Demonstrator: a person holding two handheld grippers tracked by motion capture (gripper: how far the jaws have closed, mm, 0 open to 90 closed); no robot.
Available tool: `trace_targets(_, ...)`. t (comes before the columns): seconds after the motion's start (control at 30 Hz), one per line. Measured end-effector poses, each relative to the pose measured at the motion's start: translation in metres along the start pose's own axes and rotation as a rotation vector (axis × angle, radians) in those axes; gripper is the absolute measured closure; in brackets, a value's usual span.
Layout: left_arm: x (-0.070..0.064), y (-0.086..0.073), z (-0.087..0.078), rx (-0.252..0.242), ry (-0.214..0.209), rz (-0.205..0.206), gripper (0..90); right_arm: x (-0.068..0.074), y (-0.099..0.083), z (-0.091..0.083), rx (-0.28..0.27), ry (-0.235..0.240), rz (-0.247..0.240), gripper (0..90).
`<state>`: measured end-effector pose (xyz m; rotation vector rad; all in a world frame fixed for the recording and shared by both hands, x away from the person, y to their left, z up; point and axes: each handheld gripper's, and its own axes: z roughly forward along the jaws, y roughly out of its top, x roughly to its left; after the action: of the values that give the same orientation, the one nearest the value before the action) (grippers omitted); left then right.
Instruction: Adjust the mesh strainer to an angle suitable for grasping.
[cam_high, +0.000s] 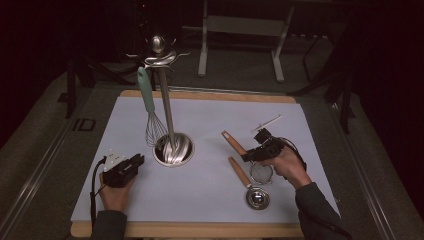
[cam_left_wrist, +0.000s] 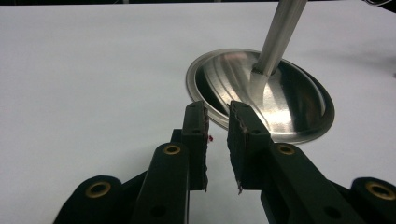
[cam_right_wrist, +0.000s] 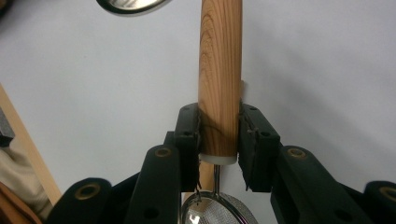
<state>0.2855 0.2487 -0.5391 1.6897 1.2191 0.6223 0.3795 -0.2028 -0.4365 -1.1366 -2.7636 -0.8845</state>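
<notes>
Gripping the unmarked wooden strainer handle (cam_right_wrist: 220, 79), right gripper (cam_right_wrist: 219, 135).

Left tongs (cam_left_wrist: 217, 130) apart, right tongs (cam_right_wrist: 219, 135) clamped

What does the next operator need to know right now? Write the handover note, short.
Right gripper: shut on the wooden handle of the small mesh strainer, near the mesh end, right of the stand.
Left gripper: jaws slightly apart, holding nothing, resting by the stand's round steel base.
Stand: upright at mid-table; the mint-handled whisk already hangs from a top hook.
Wooden-handled measuring spoon: lying flat on the white mat, near the strainer.
Done: whisk hung. Left, probably: hang the strainer, then the spoon.
</notes>
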Motion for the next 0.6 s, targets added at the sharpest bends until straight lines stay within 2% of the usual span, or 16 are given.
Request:
trace_targets(0.2,0.0,0.0,0.0,-0.001,0.001,0.0,77.7,0.005,0.003,0.0,-0.013,0.015,-0.007,70.9)
trace_targets(0.3,0.0,0.0,0.0,-0.001,0.002,0.001,77.4,0.008,0.004,0.001,0.002,-0.006,-0.015,70.9)
trace_targets(0.6,-0.001,0.0,0.0,-0.003,0.004,0.003,77.3,0.014,0.007,0.004,-0.007,0.006,-0.034,71.0)
